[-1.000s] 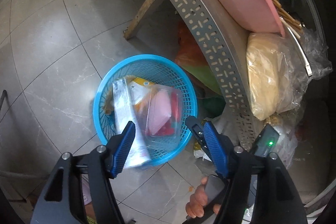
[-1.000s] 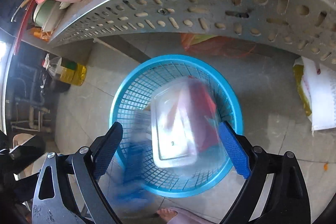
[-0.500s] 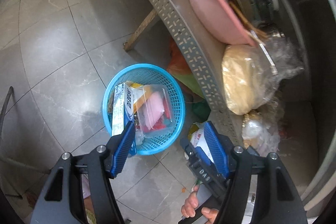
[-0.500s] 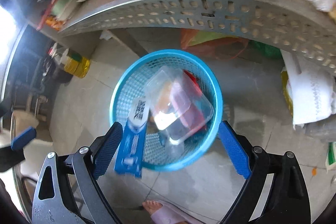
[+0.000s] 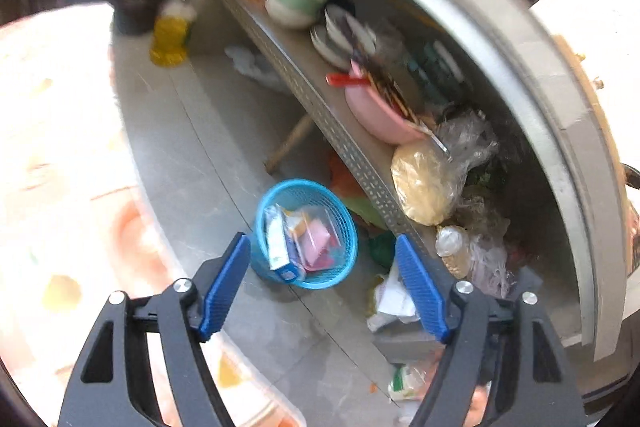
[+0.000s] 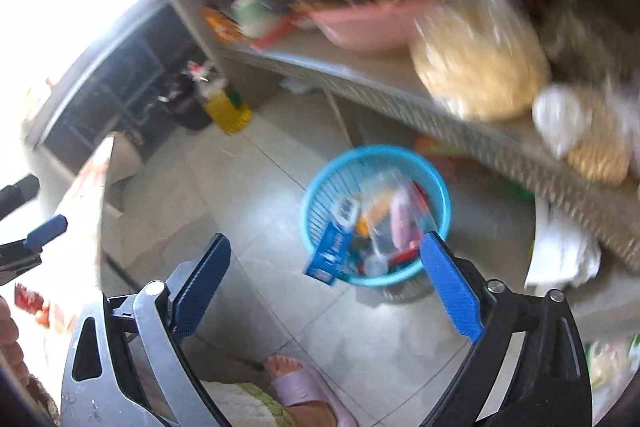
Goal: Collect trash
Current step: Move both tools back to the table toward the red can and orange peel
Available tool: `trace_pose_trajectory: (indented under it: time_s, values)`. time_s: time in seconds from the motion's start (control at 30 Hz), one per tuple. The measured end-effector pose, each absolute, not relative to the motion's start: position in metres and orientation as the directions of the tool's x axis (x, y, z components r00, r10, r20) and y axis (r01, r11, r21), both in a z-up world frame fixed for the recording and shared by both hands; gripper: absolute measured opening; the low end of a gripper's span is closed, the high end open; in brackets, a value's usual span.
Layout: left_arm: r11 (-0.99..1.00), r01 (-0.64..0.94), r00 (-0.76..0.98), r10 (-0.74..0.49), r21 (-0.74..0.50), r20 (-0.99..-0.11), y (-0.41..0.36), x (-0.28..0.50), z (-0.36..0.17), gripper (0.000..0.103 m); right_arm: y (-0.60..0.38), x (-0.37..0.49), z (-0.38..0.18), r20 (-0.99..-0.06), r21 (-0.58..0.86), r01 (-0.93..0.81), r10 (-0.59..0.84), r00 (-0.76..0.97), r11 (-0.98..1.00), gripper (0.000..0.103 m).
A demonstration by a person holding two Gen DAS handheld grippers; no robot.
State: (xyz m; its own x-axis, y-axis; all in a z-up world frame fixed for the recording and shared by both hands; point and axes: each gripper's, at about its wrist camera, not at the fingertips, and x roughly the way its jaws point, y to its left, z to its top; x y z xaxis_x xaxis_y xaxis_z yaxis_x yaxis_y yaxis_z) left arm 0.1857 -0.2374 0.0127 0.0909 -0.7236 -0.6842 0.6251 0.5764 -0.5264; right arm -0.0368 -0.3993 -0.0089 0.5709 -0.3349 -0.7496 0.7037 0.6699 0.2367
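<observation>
2 hand-held grippers, both empty, both angled down at a tiled floor (image 5: 240,163).

Item 1 — left gripper (image 5: 322,285): blue-padded jaws set wide and opening further; nothing between the pads. The basket shows in the gap, but well below and beyond the fingertips, not touched.

Item 2 — right gripper (image 6: 322,281): jaws spread wide, nothing between them. Its right fingertip overlaps the basket's rim in the picture only; the basket sits on the floor far beneath.

Item 3 — blue basket (image 5: 344,219): round plastic mesh, upright on the floor, just beside the front edge of the low shelf. Contents: a blue-and-white carton (image 5: 276,239) standing on end against the near wall and jutting above the rim; a clear plastic container (image 5: 316,239) with pink and red matter inside; orange-yellow packaging behind it.

Item 4 — perforated metal shelf (image 5: 320,107): low, grey, with a slotted front lip. Carries a pink bowl (image 5: 380,115) with chopsticks laid across it, a green-and-white bowl (image 5: 292,3), stacked plates, a clear bag of pale yellow contents (image 5: 420,183), and further crumpled bags.

Item 5 — floor, other: a yellow oil bottle (image 5: 170,35) near the shelf's far end; crumpled white paper (image 5: 392,301) and loose wrappers to the right of the basket, under the shelf edge.

Item 6 — person: 1 foot in a lilac slide sandal (image 6: 298,385), seen from the right wrist, near the lower edge.

Both views are motion-blurred; print on the carton is unreadable.
</observation>
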Motion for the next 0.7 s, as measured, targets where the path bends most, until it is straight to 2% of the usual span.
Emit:
trace_pose_trajectory:
  time_s: [0.13,0.27,0.47,0.7]
  values:
    - [0.623,0.621,0.22,-0.721,-0.476,-0.658,-0.182,0.171,0.034,0.081,-0.36,-0.027,0.029,-0.686,0.146,0.632,-0.382,0.619,0.761,0.095]
    - [0.667,0.607,0.309,-0.699,-0.432,-0.644,-0.136,0.158,0.046,0.088,-0.321,-0.012,0.052,-0.667,0.11,0.529,-0.333,0.667,0.841,0.095]
    - [0.727,0.553,0.414,-0.663,-0.406,-0.623,-0.071,0.148,0.052,0.097,-0.271,0.012,0.06,-0.703,0.082,0.385,-0.22,0.676,0.919,0.095]
    - [0.783,0.455,0.48,-0.617,-0.425,-0.624,-0.01,0.144,0.04,0.097,-0.218,0.039,0.063,-0.731,0.034,0.268,-0.159,0.663,0.963,0.095]
